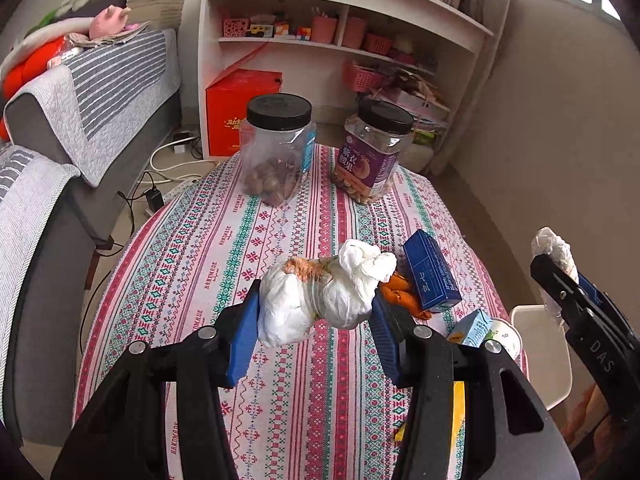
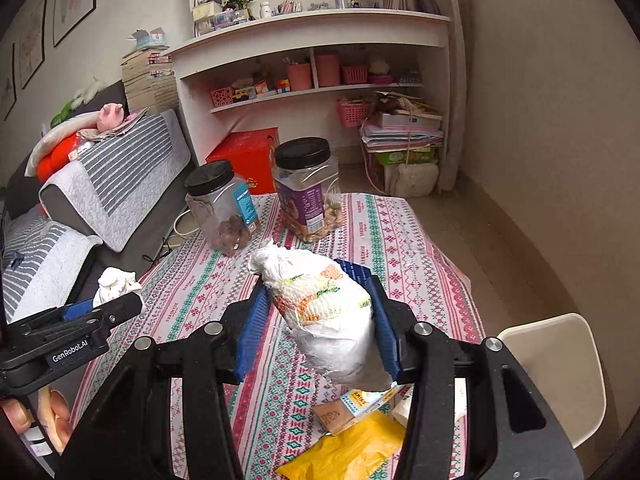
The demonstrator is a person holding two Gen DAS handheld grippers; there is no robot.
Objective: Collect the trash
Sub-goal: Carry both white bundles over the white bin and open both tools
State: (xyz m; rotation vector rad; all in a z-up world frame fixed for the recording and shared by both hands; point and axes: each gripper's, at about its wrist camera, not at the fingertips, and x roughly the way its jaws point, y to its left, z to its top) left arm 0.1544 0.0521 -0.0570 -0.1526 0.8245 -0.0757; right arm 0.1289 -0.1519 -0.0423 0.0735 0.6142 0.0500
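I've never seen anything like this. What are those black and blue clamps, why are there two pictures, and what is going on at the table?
There is no robot here. A person holds a hand-operated clamp in each hand, and each clamp carries a wide-angle camera looking forward along its two fingers, so you get one picture per hand.

In the left-hand picture, the left gripper pinches a crumpled white tissue wad between its blue pads. The right-hand picture shows the right gripper clamped on a second wad, printed with orange and green.

Below them is a table with a patterned tablecloth. On it stand two black-lidded jars of nuts, and there lie a blue box, a small drink carton and a yellow packet. A white chair stands beside the table.
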